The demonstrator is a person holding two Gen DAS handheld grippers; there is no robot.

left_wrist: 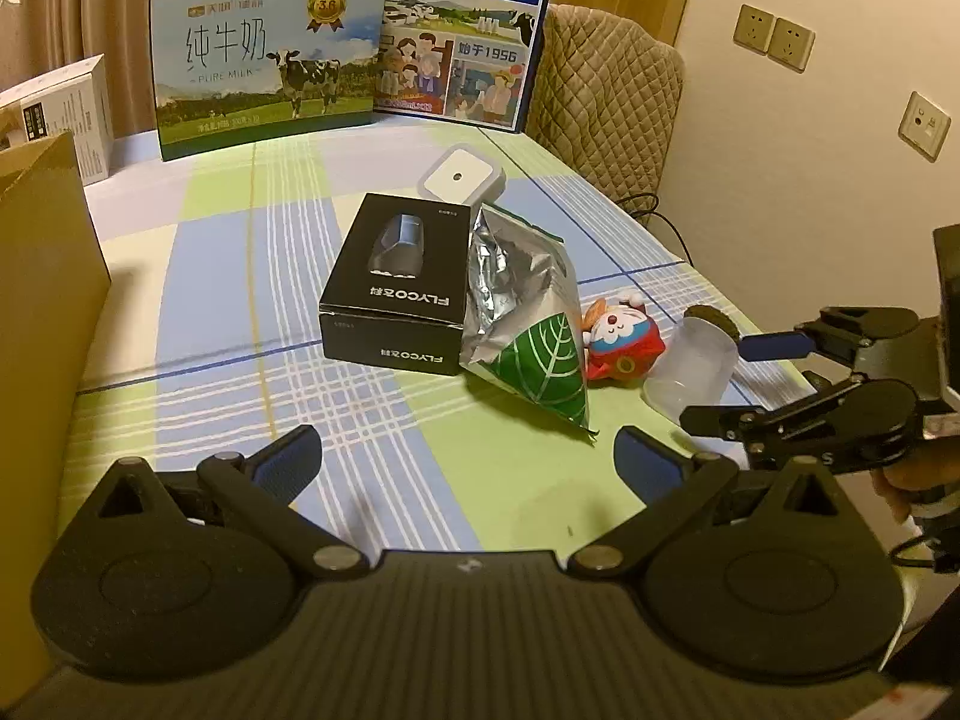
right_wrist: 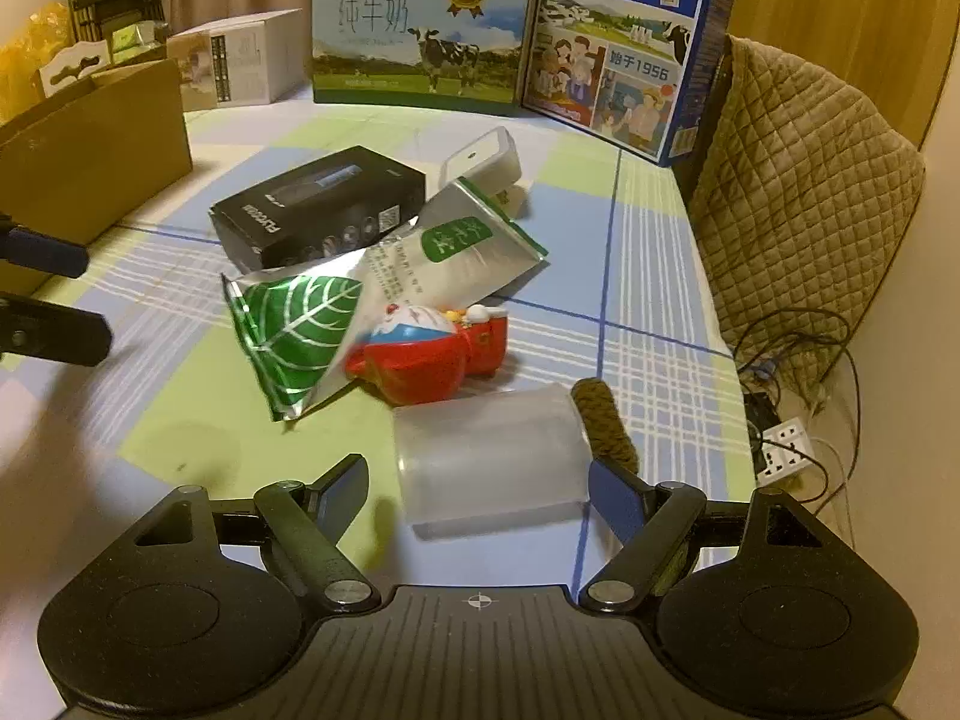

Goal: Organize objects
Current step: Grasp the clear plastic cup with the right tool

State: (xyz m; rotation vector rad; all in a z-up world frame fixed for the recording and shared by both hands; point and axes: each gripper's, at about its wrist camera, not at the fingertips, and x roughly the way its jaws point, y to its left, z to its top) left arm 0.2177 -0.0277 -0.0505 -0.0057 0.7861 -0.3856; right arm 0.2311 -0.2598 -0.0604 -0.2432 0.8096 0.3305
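Your left gripper (left_wrist: pixel 468 456) hangs with its jaws spread wide over bare cloth near the front edge of the table (left_wrist: pixel 210 276), nothing between them. Your right gripper (right_wrist: pixel 477 483) is also spread, its fingers either side of the clear plastic cup (right_wrist: pixel 492 456) lying on its side near the right edge; whether a pad touches the cup is hard to tell. Just beyond the cup lies the red toy (right_wrist: pixel 432 354), partly under the silver leaf-print pouch (right_wrist: pixel 360 294), which leans on the black box (left_wrist: pixel 396 282) mid-table. A cardboard box (left_wrist: pixel 42 324) stands at the left edge.
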